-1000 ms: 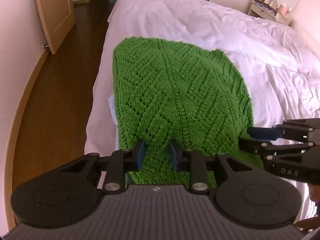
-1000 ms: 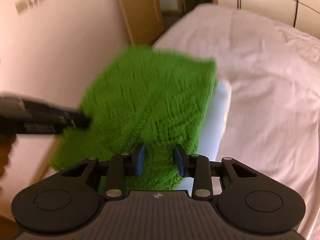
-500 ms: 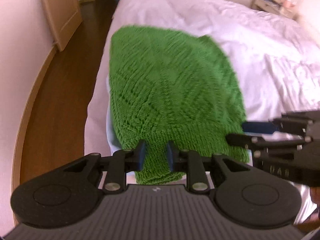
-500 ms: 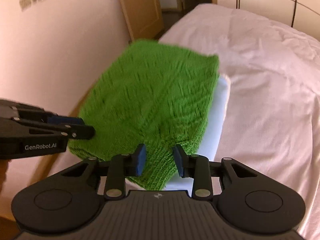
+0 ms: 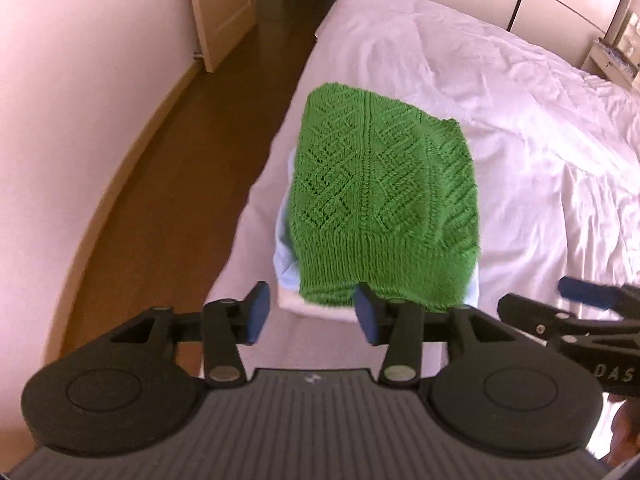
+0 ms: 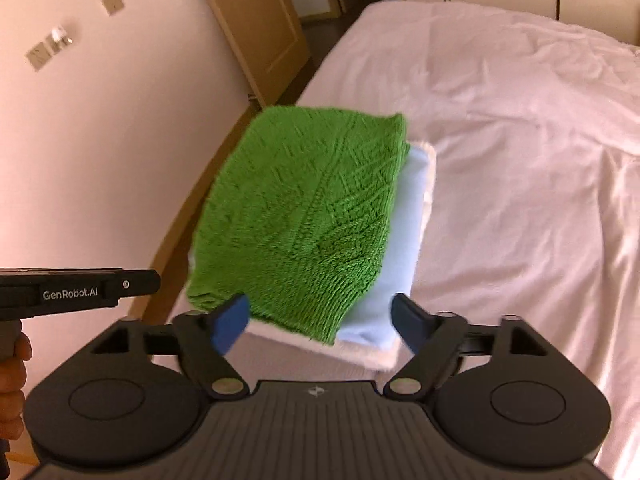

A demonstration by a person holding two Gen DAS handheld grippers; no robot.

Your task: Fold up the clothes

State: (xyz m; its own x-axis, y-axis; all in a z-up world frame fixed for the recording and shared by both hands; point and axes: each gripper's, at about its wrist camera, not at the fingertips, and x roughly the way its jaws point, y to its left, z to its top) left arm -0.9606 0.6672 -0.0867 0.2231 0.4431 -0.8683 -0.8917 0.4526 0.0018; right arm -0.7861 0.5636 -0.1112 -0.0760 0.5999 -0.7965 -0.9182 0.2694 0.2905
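Observation:
A folded green knit sweater [image 5: 380,200] [image 6: 304,216] lies on top of a folded light blue garment [image 6: 404,240] and a white one [image 5: 316,310], stacked near the bed's left edge. My left gripper [image 5: 310,312] is open just short of the sweater's ribbed hem, with nothing between its fingers. My right gripper [image 6: 320,320] is open wide in front of the stack's near corner, also empty. Each gripper shows at the side of the other's view: the right one [image 5: 580,308], the left one [image 6: 80,290].
The white bed [image 5: 500,92] stretches away to the right and far side. Dark wood floor [image 5: 180,160] and a pink wall [image 5: 80,80] run along the left. A wooden door [image 6: 260,20] stands at the far end. A hand [image 6: 12,364] holds the left gripper's handle.
Both grippers have let go of the sweater's hem, opened, and drawn back. The sweater now rests on the stack.

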